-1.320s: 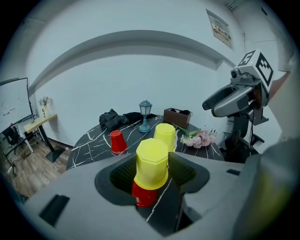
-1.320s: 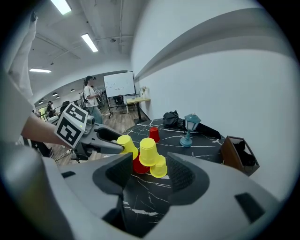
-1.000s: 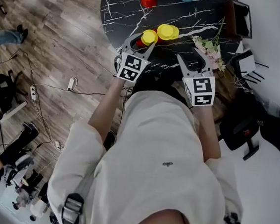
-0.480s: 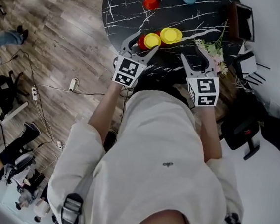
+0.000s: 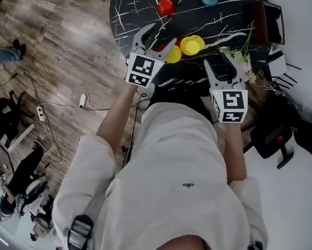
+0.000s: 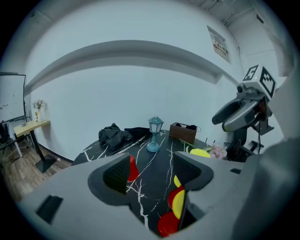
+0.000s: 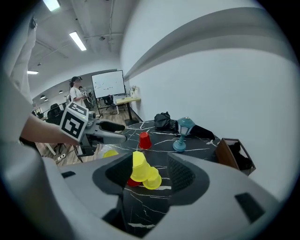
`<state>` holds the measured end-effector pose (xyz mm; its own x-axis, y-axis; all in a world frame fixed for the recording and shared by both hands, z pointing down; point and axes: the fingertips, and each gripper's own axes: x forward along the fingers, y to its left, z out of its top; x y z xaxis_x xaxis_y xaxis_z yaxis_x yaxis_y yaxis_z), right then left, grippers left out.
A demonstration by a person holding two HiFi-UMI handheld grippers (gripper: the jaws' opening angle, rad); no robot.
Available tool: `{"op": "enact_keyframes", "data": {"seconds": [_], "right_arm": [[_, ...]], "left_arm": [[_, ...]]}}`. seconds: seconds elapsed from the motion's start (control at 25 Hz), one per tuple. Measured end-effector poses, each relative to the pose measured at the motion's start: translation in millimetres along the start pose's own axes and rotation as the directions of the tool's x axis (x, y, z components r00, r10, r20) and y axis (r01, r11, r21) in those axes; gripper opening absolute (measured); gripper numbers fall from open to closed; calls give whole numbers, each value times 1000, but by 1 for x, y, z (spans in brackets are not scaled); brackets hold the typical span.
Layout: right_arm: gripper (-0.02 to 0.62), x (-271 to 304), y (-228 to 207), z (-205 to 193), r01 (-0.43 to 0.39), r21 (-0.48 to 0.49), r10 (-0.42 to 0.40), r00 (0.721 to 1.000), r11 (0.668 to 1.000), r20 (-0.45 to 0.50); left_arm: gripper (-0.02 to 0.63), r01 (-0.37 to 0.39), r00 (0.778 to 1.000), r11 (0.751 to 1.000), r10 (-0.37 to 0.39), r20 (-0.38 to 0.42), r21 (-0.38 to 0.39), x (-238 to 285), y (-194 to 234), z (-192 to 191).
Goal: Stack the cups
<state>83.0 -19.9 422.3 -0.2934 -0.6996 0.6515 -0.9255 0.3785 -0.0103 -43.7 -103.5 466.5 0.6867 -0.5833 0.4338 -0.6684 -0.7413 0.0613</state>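
On the black marble table [image 5: 135, 8] a red cup [image 5: 165, 7] [image 7: 144, 140] stands alone, upside down. Nearer me is a cluster: yellow cups [image 5: 192, 44] [image 7: 138, 166] with a red cup [image 5: 179, 42] [image 6: 168, 225] against them. One more yellow cup [image 5: 173, 54] [image 7: 110, 153] sits just right of my left gripper [image 5: 157, 37] [image 6: 152, 173]. Its jaws have just been opening and now stand wide with nothing between them. My right gripper [image 5: 220, 66] [image 7: 152, 174] hangs open and empty over the table's near right edge, short of the cluster.
A blue lantern [image 6: 154, 133] [image 7: 182, 133], a brown box [image 6: 183, 132] [image 7: 234, 154] and black cloth [image 6: 115, 135] stand at the table's far side. Pale flowers [image 5: 236, 57] lie by the right gripper. A black chair [image 5: 271, 139] is to the right, wooden floor with cables to the left.
The left gripper held a yellow cup a second ago; it has let go, opened wide and drawn left and up. The cup now rests beside its right jaw. The right gripper shifted slightly.
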Motion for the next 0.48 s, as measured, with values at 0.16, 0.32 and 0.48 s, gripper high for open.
{"op": "enact_keyframes", "data": {"seconds": [0.16,0.32,0.48], "right_arm": [[232,10,2,2,14,5,-14,1000,1000,-26],[230,16,8,2,19,5,-19,998,1000,-64],[230,19,13,9,20,-37,-23,996,999,-85]], "left_arm": [[285,7,999,999,-4,-42,54,27,20,-11],[284,-9,998,999,12,-65,46,50,38,-25],[284,-19,994,999,23,-103,38,74,55,-43]]}}
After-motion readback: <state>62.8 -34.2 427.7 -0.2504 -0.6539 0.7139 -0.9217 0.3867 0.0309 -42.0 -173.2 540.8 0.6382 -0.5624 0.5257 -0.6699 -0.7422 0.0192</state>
